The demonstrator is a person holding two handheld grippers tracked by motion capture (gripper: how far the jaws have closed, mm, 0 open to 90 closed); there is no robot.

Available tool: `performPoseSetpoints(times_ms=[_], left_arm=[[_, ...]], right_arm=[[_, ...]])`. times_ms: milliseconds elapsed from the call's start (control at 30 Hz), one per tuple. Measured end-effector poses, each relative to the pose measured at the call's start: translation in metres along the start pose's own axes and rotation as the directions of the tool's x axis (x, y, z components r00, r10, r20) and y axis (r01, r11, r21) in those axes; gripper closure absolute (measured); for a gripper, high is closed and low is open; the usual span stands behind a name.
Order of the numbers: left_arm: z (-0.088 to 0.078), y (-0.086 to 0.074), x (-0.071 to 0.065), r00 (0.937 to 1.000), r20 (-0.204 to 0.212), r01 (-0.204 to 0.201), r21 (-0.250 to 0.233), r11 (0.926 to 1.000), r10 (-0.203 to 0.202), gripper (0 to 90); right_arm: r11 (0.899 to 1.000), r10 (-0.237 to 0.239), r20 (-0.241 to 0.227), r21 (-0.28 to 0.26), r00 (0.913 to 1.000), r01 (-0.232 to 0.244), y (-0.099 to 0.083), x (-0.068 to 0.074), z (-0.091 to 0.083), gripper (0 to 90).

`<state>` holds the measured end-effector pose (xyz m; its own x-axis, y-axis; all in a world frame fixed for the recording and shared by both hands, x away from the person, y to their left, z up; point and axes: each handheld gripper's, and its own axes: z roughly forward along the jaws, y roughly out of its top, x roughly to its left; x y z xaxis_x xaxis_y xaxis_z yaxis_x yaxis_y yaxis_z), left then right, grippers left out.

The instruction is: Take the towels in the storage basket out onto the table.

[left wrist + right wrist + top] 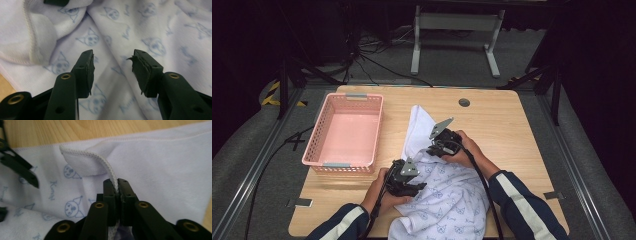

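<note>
Right gripper (pixel 117 185) has its jaws clamped tight on the stitched hem of the white cartoon-print towel (pixel 447 197), which lies crumpled on the wooden table (pixel 512 125) in front of the person, one end trailing away toward the far edge beside the pink basket (pixel 346 131). Left gripper (pixel 113 72) hovers with jaws about half apart, nothing between the pads, printed cloth directly below them and a folded hem just off to its upper left. Left is nearer the loose bulk, so my guess is the next grab is straight down into that fabric.
</note>
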<state>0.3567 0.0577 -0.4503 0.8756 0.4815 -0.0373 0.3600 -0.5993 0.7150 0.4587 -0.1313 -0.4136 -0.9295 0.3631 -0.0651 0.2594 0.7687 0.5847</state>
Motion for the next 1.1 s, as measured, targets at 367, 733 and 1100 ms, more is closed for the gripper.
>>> performPoseSetpoints(times_ms=[367, 733, 1100], left_arm=[[0.030, 0.014, 0.018, 0.9902, -0.137, 0.034, 0.061, 0.9976, -0.025, 69.9], [0.019, 0.008, 0.020, 0.9713, -0.238, 0.036, 0.115, 0.9928, -0.007, 87.4], [0.031, 0.024, 0.021, 0.9667, -0.255, 0.042, 0.052, 0.9978, -0.027, 61.4]], right_arm=[[0.969, 0.229, 0.345, -0.169, 0.9101, -0.180, -0.029, -0.073, -0.090, 87.8], [0.846, 0.522, 0.481, -0.186, 0.7045, -0.500, -0.116, -0.158, -0.120, 87.7], [0.861, 0.509, 0.446, -0.250, 0.7363, -0.443, -0.129, -0.128, -0.110, 57.1]])
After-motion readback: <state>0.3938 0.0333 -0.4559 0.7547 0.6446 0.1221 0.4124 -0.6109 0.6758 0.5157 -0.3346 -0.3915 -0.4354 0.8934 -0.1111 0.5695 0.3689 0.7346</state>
